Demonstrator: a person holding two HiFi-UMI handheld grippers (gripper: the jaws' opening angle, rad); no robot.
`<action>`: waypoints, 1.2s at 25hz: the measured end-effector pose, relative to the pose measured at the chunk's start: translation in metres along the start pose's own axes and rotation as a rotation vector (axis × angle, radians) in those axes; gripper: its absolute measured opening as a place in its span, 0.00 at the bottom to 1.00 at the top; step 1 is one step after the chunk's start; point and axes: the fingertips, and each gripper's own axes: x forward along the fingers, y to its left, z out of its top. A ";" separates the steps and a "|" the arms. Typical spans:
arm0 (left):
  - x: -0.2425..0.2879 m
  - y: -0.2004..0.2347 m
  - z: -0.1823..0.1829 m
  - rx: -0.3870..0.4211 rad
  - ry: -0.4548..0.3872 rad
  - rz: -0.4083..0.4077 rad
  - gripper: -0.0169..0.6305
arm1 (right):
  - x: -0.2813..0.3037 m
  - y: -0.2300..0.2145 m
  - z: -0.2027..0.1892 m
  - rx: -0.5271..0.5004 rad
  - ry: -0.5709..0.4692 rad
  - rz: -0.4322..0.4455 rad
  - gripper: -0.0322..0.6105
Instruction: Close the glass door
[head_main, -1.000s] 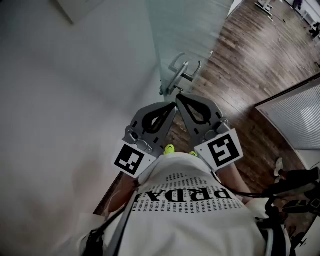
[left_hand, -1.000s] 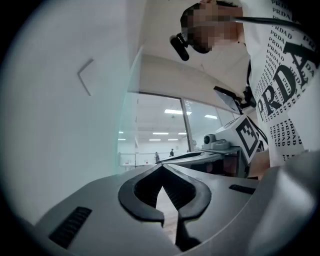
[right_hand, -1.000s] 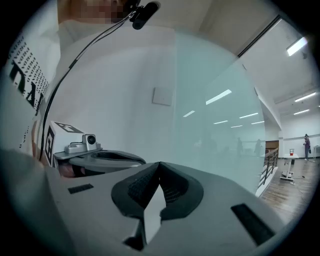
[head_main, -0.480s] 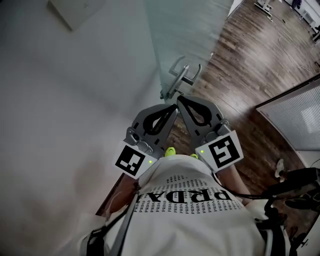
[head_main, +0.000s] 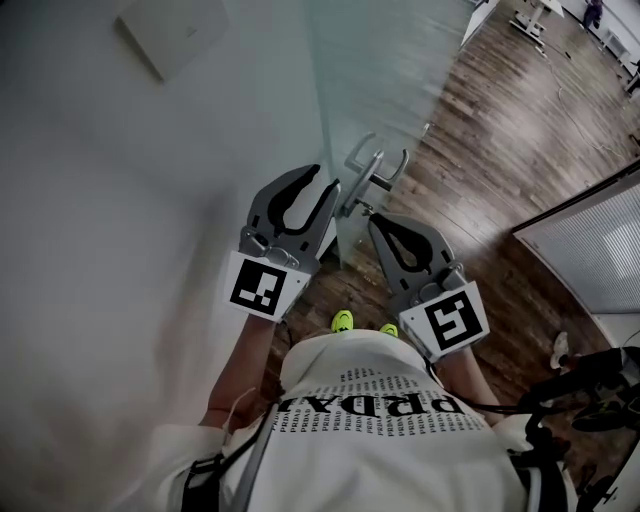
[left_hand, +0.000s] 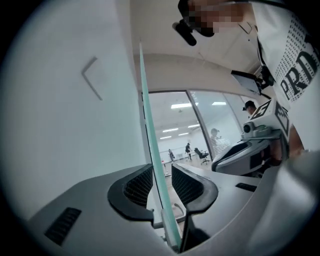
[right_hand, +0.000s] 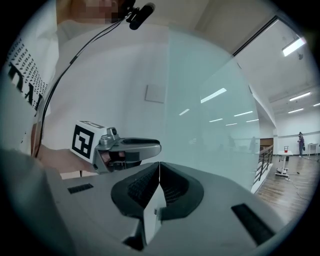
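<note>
Two grey claws are mine, and they stand differently. My left claw is spread, its ribbed black pads on either side of the pale green edge of the frosted glass door. A gap shows on each side, so I sit astride the pane without pinching it. Just beyond its tips, a little to the right, the silver metal lever handle juts from the door. My right claw is pressed together tip to tip, with nothing in it. It is held back nearer my body than the left, on the handle side of the glass, close to the handle. To the left claw's left rises the plain white wall. Beyond the right claw spreads the dark brown plank floor.
</note>
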 end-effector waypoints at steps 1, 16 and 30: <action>0.005 0.002 0.000 0.003 -0.004 0.004 0.20 | -0.001 0.001 -0.001 0.001 0.006 -0.001 0.05; 0.023 -0.008 -0.002 -0.004 0.005 -0.031 0.11 | -0.015 -0.004 -0.015 0.016 0.063 -0.070 0.05; 0.028 -0.025 -0.005 -0.002 -0.001 -0.090 0.10 | -0.014 -0.008 -0.024 0.020 0.082 -0.113 0.05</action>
